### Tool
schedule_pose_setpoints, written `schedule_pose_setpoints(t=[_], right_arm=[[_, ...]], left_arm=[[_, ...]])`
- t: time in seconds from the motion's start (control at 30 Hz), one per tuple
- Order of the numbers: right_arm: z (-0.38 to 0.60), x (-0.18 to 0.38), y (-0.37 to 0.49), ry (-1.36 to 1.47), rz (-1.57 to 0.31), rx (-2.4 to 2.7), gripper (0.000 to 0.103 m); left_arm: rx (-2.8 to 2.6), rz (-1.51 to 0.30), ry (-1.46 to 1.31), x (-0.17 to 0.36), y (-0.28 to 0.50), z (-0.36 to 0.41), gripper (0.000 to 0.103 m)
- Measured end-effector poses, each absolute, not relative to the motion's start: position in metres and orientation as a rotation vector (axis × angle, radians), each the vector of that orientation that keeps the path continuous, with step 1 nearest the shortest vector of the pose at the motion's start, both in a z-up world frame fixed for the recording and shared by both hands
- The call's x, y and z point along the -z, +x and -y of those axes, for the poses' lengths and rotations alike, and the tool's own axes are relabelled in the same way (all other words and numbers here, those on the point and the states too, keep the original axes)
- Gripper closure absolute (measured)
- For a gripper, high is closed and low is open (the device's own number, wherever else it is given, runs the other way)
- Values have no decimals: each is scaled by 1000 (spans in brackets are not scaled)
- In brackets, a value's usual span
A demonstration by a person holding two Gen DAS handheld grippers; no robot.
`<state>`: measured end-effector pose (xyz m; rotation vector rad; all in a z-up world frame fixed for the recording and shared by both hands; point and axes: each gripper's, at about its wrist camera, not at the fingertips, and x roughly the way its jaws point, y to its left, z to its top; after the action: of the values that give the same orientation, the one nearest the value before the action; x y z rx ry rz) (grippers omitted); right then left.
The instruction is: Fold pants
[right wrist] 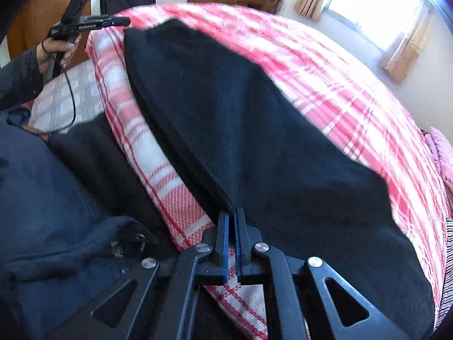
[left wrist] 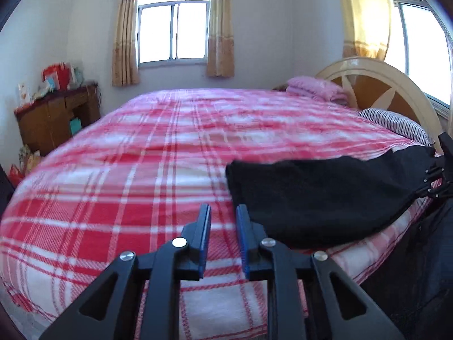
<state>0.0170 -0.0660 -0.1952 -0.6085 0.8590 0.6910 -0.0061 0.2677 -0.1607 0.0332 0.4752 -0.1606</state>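
The black pants lie folded on the red and white plaid bedspread along the near edge of the bed. My right gripper is shut on the near edge of the pants. In the left wrist view the pants lie to the right, and the right gripper grips their far right end. My left gripper is open and empty, just above the bedspread beside the left end of the pants. It also shows in the right wrist view, held by a hand at the far end of the pants.
A pink folded blanket and a striped pillow lie by the wooden headboard. A wooden cabinet with bags stands at the left wall. The person's dark clothing is close to the bed edge.
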Motion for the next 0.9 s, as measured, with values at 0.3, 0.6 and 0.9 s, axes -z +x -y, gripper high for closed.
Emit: schedule_pose_setpoints(t=[0.3,0.6,0.9], right_arm=[[66,207,25,-598,-938,-709,85],[103,156,59,-319,-911,-738,49],[173,139,105,-131,-887,-423,49]], left_arm=[[238,-522,137,152,12,-209,78],[452,-545,209,146,29,-118,56],[633,-604,295,156,39,-33,56]])
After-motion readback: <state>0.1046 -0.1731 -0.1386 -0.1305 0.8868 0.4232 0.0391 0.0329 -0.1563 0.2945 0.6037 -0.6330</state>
